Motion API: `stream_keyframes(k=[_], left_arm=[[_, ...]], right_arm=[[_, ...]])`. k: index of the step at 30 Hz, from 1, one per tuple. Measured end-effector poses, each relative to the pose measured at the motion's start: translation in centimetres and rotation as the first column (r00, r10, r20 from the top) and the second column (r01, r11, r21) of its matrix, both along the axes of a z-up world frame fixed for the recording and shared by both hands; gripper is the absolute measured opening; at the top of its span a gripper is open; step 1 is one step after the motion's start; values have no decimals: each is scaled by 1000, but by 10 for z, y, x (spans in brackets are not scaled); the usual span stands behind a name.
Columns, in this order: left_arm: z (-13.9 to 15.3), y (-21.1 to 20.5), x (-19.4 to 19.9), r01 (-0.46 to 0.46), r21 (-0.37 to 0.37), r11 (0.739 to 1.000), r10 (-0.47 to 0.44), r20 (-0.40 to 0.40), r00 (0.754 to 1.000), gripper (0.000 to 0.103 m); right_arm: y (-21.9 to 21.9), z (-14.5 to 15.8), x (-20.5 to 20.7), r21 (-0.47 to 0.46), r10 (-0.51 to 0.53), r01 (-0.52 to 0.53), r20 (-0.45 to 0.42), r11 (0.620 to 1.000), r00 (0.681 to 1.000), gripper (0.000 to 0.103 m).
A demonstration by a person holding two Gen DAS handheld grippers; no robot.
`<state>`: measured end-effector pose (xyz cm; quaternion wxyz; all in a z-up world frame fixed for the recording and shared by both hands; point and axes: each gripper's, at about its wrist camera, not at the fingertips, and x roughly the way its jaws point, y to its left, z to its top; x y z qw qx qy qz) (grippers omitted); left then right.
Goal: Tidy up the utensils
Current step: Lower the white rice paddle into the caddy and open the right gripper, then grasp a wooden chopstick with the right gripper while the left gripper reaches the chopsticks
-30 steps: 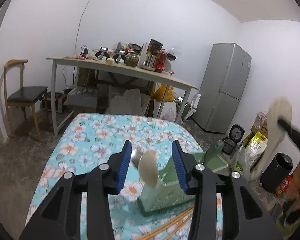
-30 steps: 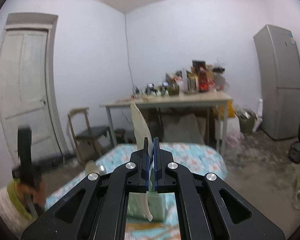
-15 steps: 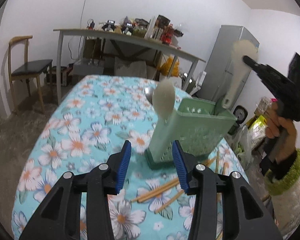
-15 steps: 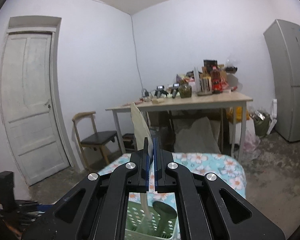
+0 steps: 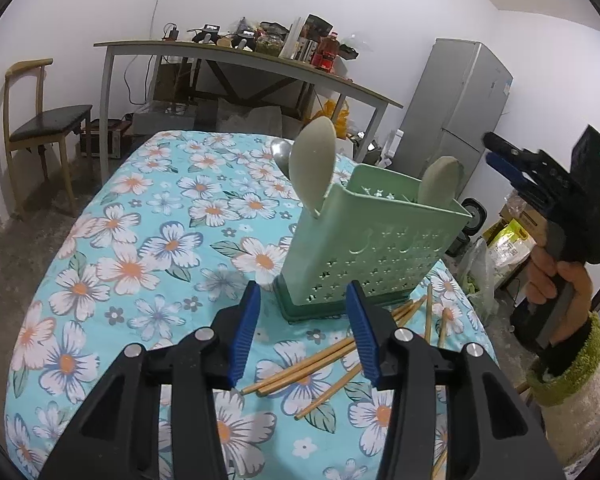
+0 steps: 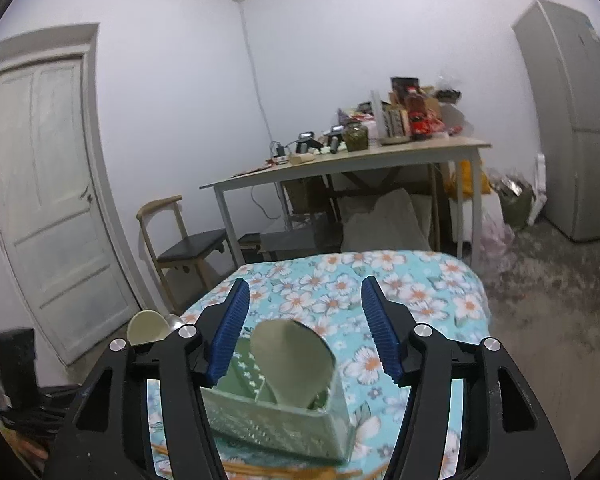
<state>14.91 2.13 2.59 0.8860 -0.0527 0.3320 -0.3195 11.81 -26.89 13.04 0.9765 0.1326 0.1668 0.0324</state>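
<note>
Room: bare white walls, cluttered side table [image 5: 236,58] at rear, fridge [image 5: 460,120] in corner; work surface is a table w/ blue floral cloth [image 5: 148,240].

Holder: green perforated utensil caddy [image 5: 372,248] stands upright mid-table, on a darker green base.

Already in: pale rice paddle [image 5: 314,164] and a metal spoon [image 5: 281,154] poke from the caddy's far-left corner; 2nd pale paddle [image 5: 438,182] stands at the right end, seen from above in the right-wrist view as a broad blade [image 6: 292,360] inside the rim.

Left to sort: bamboo chopsticks [image 5: 312,364] lie scattered on the cloth just in front of & beside the caddy base.

Left gripper [image 5: 304,336]: jaws spread wide, nothing held; hangs low over the cloth, near the chopsticks.

Right gripper [image 6: 302,330]: jaws wide apart, empty, poised above the caddy mouth w/ the paddle blade directly below.

Risk 1: thin round sticks flat on soft cloth — pads may roll or skate them, or pinch fabric & drag the cloth, shifting the caddy.

Risk 2: caddy looks light & tall; a knock from either gripper, or a stick jabbed at the wall rather than the opening, could tip it & spill the contents.

Risk 3: sticks overlap, so a grab may lift several unevenly & drop one.
</note>
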Motion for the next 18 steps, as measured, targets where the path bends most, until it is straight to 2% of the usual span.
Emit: stream_keyframes(k=[5, 9, 12, 16, 18], left_arm=[[-4, 0, 0, 13, -19, 1000, -14, -4, 1000, 45], [-8, -3, 2, 26, -31, 999, -26, -13, 1000, 45], [-11, -6, 2, 39, -44, 998, -40, -21, 999, 45], [-15, -10, 2, 57, -51, 997, -59, -34, 998, 45], [-16, -10, 2, 62, -52, 997, -64, -37, 997, 45]], right_arm=[[-21, 3, -34, 81, -56, 63, -78, 995, 995, 56], [-33, -13, -65, 171, -79, 113, -191, 979, 978, 56], [-38, -45, -82, 289, -63, 166, -334, 943, 941, 54], [-29, -104, -104, 414, -19, 263, -509, 871, 861, 42], [-22, -124, -112, 414, -21, 310, -571, 856, 820, 39]])
